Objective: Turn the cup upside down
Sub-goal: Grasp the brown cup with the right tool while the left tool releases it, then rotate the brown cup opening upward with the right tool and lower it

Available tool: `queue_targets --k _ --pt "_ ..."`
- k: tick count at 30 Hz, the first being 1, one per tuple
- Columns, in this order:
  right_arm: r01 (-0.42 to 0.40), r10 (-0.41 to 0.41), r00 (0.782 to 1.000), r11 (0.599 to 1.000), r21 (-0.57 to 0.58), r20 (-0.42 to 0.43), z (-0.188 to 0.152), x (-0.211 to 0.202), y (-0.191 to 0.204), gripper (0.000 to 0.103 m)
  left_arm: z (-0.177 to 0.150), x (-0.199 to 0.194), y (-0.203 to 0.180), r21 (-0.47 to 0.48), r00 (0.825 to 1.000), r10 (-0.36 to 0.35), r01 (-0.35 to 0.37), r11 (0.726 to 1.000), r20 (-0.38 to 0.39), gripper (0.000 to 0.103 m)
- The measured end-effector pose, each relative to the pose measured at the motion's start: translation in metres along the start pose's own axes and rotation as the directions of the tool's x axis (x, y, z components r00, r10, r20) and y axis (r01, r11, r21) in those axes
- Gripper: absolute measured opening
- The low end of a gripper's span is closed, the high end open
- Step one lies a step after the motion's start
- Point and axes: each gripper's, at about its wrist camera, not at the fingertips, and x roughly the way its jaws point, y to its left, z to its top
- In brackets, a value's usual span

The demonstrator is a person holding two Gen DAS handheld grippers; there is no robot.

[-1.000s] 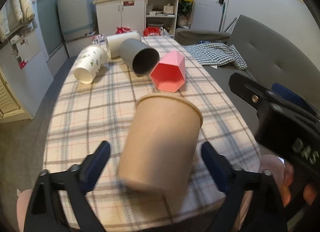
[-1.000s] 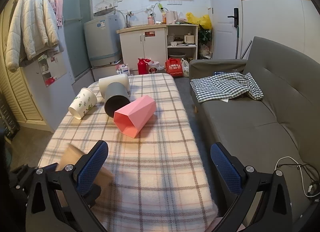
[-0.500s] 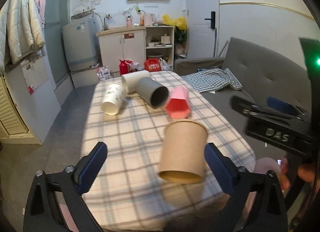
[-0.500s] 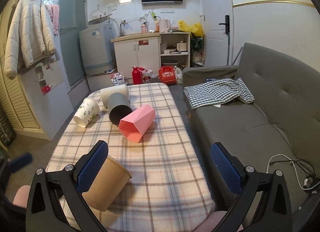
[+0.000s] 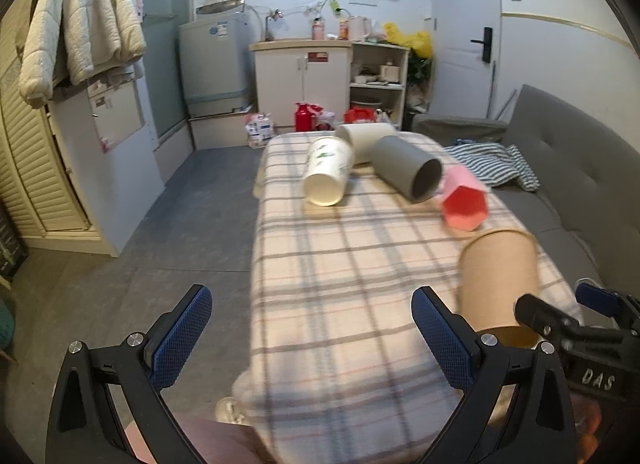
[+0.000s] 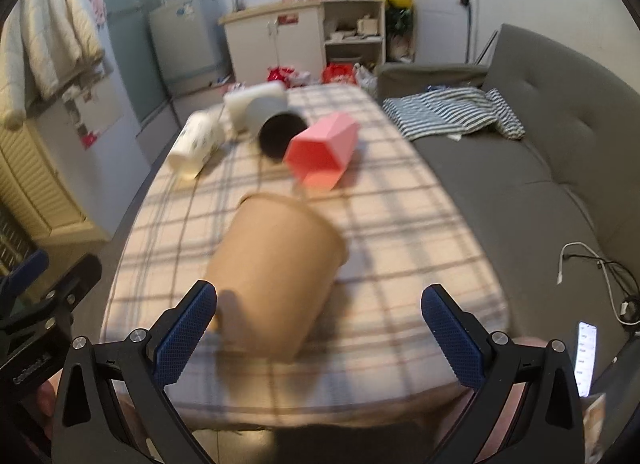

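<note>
Presently the brown paper cup (image 6: 276,276) lies on its side on the plaid tablecloth (image 6: 400,224), at the near end of the table. In the right wrist view its rimmed mouth faces far and slightly right, while its base points toward the camera; the picture is blurred, so finer detail of the rim cannot be read.

Right gripper (image 6: 320,328): both blue-padded fingers are spread wide and grip nothing. The cup's base end sits between them, nearer the left finger (image 6: 186,328), and its outline meets that finger in the frame; whether they actually touch cannot be told. The right finger (image 6: 452,338) stands well apart from the cup.

Left gripper (image 5: 312,340): fingers likewise spread wide, with nothing between them but tablecloth. In this view the brown paper cup (image 5: 498,276) lies to the right, beyond the right-hand finger (image 5: 442,338), outside the opening. The black body of the right gripper shows just beside the cup's near end at the lower right.

Other items, all toward the far end of the table and lying on their sides: a white floral paper cup (image 5: 328,176) on the left, a white cup (image 5: 366,136) behind it, a grey cup (image 5: 408,172) with its mouth facing near, and a pink hexagonal cup (image 5: 464,200) just beside the grey one, on its right. The pink cup is the nearest of these to the brown cup, yet apart from it.

A grey sofa (image 6: 520,168) runs along the table's right side, with a striped cloth (image 6: 452,112) on its far seat.
</note>
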Motion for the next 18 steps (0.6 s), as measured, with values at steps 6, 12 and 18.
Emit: queue_targets --k 6,12,18 --pt "-0.020 0.019 0.999 0.999 -0.025 -0.040 -0.004 0.019 0.024 0.103 -0.004 0.012 0.019 -0.066 1.000 0.002 -0.003 0.998 -0.019 0.103" --pt "-0.018 0.018 0.996 1.000 0.002 -0.090 -0.006 0.036 0.025 0.091 -0.005 0.020 0.028 -0.099 0.999 -0.019 0.016 0.995 -0.032 0.103" --pt "-0.041 0.039 0.995 0.999 -0.009 -0.096 -0.003 0.036 0.021 0.086 -0.004 0.024 0.024 -0.105 0.999 -0.031 0.027 0.994 -0.044 0.103"
